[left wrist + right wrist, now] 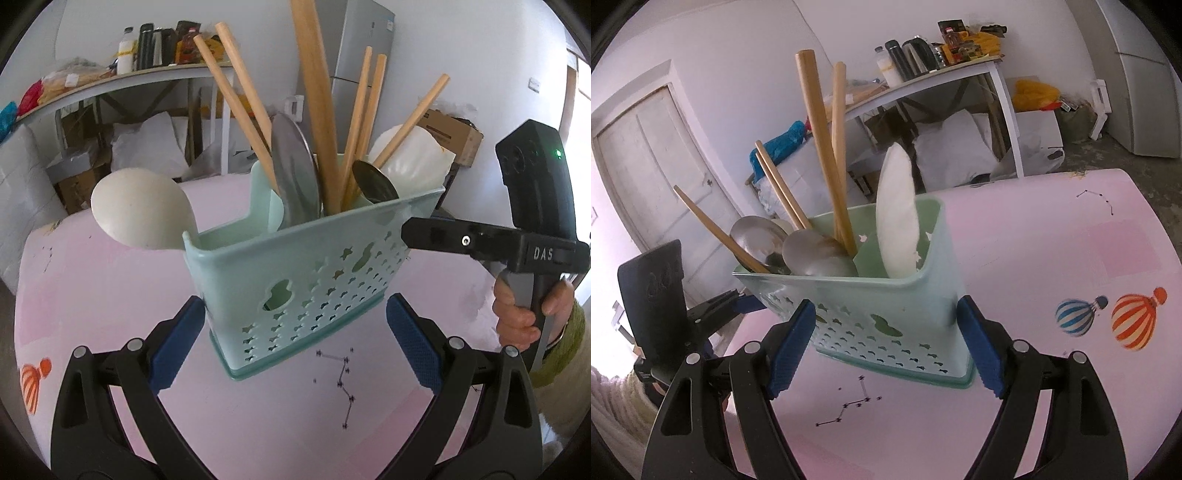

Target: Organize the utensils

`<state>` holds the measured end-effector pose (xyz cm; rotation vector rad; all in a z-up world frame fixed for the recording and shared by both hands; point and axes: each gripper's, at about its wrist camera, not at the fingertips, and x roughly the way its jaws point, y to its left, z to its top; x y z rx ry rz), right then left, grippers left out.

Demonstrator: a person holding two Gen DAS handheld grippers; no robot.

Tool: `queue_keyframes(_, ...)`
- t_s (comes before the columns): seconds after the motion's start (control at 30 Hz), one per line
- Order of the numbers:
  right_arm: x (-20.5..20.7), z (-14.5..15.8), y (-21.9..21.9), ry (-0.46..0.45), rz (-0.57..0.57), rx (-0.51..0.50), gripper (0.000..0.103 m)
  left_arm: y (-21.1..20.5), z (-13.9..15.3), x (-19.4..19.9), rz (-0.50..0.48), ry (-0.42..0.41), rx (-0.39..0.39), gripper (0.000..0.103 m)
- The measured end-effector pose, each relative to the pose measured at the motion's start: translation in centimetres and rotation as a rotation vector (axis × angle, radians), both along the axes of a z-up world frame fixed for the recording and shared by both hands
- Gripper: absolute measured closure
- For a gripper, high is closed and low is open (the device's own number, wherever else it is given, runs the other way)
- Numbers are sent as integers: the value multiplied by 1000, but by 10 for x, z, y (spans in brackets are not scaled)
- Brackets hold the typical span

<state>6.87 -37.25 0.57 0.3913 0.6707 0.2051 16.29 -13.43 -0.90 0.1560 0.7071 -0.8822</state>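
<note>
Pale pink tabletop [1052,258] with hot-air balloon prints [1134,321], mint utensil caddy [295,277] standing mid-table, holding wooden-handled utensils [317,92], left gripper [295,347] jaws apart, right gripper [886,347] jaws wide around caddy, cluttered white shelf table [923,81], grey fridge [362,48], white door [653,170] behind.

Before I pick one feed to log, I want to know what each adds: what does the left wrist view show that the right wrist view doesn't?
Only the left wrist view: the hand holding the right gripper, a cardboard box by the wall, and the left gripper open, clear of the caddy.

Only the right wrist view: a door, two balloon prints on the table, and the right gripper open around the caddy's end.

Both: the green caddy with wooden handles, metal spoons, a white spoon, the pink table, and the cluttered shelf.
</note>
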Motion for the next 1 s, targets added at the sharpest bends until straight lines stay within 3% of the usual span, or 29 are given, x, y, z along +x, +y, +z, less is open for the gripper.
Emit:
queue_keyframes(0.3,5,1,17,9,-4,-22,26,9,2,-18,35,0,21,9)
queue_keyframes(0.43,-5,7,18,17,-27,-40,26,13,8,-30,105,-24,38,9)
queue_keyframes(0.63,-54,12,29,82,-138,-130,26,36,14,-68,194,-6,2,9)
queue_keyframes(0.83,-89,22,60,125,-283,-336,12,41,27,-103,338,-65,63,8)
queue_keyframes(1.0,-100,29,74,120,-353,-389,8,47,44,-113,447,-108,94,8)
